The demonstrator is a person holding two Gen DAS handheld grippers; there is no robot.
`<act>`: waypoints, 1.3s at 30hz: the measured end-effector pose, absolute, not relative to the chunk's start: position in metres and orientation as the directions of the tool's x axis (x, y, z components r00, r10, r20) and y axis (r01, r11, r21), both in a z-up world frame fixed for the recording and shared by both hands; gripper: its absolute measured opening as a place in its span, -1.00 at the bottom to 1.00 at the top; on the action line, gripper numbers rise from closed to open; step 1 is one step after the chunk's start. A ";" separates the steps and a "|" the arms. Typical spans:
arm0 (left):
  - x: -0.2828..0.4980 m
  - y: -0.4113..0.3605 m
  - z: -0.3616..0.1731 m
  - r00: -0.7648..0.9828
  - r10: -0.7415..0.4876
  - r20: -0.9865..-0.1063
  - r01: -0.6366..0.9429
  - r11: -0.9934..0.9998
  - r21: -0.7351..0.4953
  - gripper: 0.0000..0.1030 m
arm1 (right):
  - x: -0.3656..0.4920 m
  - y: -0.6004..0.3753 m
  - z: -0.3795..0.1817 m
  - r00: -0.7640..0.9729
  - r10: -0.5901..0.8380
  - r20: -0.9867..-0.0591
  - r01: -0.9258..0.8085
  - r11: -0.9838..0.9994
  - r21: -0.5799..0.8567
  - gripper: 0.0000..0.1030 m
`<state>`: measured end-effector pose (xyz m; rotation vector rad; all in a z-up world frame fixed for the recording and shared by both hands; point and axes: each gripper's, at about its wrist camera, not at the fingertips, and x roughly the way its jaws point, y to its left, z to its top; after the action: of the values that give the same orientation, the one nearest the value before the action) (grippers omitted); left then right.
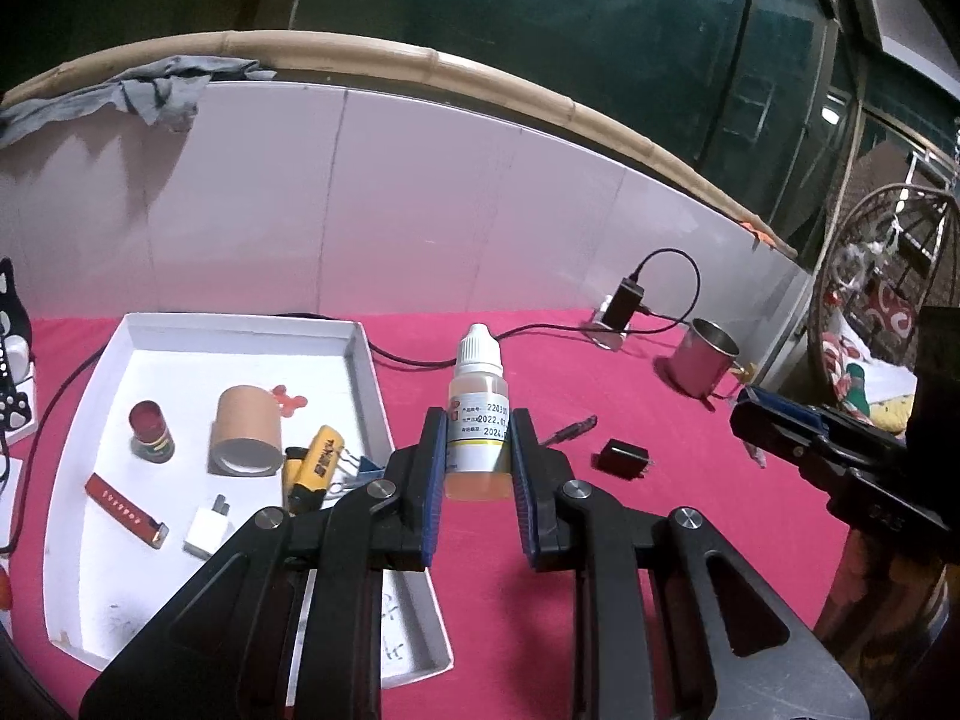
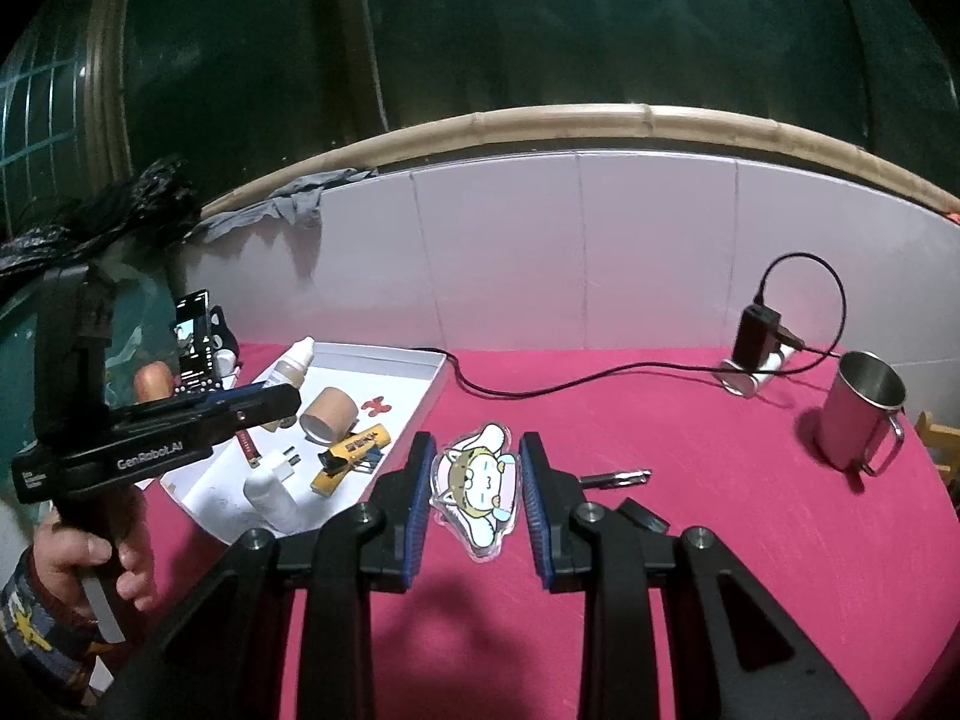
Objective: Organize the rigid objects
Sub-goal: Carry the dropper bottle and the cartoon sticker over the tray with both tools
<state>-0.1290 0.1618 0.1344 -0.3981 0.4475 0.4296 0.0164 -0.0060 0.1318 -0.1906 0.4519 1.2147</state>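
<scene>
My left gripper (image 1: 477, 420) is shut on a small dropper bottle (image 1: 477, 372) with a white cap and orange liquid, held upright just right of the white tray (image 1: 84, 420). In the tray lie a cardboard tape roll (image 1: 246, 432), a red jar (image 1: 150, 429), a yellow knife (image 1: 321, 459), a white plug (image 1: 207, 531) and a red strip (image 1: 123, 507). My right gripper (image 2: 471, 444) is shut on a flat cartoon charm (image 2: 477, 486), lifted a little above the red cloth. The right wrist view also catches the left gripper (image 2: 288, 396) over the tray (image 2: 414, 378).
On the red cloth lie a black adapter (image 1: 621, 457) and a drill bit (image 2: 618, 476). A steel mug (image 2: 861, 414) and a cabled power bank (image 2: 759, 336) stand near the white tiled wall. A person's hand (image 2: 90, 552) grips the left handle.
</scene>
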 end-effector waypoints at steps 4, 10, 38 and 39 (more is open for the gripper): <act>-0.134 0.168 0.134 0.815 0.314 -0.487 -0.487 0.827 -0.282 -0.62 | 0.011 0.002 0.136 0.260 0.865 -0.429 -0.941 0.326 0.086 -0.48; -0.141 0.174 0.134 0.811 0.325 -0.486 -0.502 0.814 -0.293 -0.62 | 0.004 0.012 0.139 0.237 0.874 -0.424 -0.952 0.296 0.079 -0.47; -0.180 0.228 0.119 0.760 0.407 -0.507 -0.611 0.713 -0.343 -0.62 | -0.040 0.102 0.144 0.107 0.877 -0.468 -0.989 0.141 0.038 -0.47; -0.182 0.231 0.118 0.757 0.410 -0.510 -0.616 0.709 -0.344 -0.62 | -0.040 0.106 0.144 0.105 0.875 -0.473 -0.990 0.139 0.037 -0.47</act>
<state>-0.1816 0.2309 0.1179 -0.5264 0.4182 0.5878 -0.0396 0.1061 0.1441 -0.3222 0.4318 1.4088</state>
